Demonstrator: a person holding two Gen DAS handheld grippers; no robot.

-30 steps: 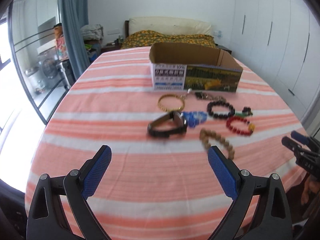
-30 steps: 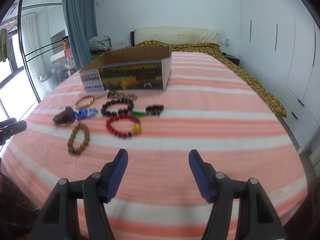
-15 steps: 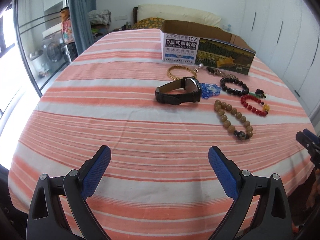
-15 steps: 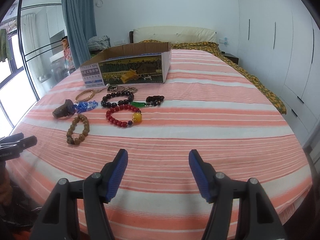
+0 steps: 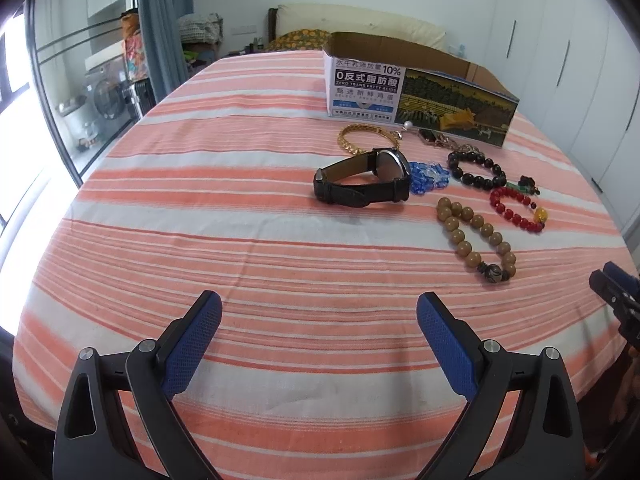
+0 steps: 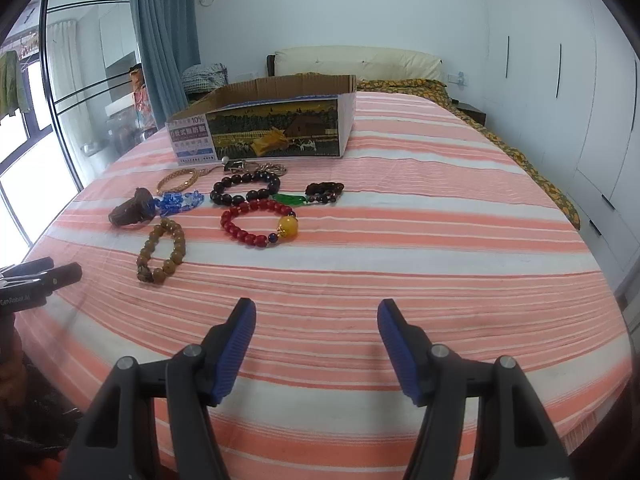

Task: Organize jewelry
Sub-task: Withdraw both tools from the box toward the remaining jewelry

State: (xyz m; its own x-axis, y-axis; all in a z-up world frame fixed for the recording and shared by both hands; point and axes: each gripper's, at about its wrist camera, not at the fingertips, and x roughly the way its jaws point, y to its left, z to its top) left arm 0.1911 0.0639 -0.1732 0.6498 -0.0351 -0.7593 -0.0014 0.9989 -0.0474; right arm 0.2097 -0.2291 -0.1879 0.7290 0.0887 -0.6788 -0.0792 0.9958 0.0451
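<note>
Jewelry lies on a striped cloth in front of an open cardboard box. A black watch sits nearest the left, beside a blue crystal bracelet. A gold chain, a black bead bracelet, a red bead bracelet and a tan wooden bead bracelet lie around them. My left gripper is open and empty, well short of the watch. My right gripper is open and empty, short of the red bracelet.
The cloth-covered table drops off at the near and side edges. A bed with a patterned cover stands behind, wardrobes on the right, a glass door and curtain on the left.
The left gripper has dipped lower toward the cloth and tilted, so the jewelry now sits larger and further right in its view. The right gripper has hardly moved.
</note>
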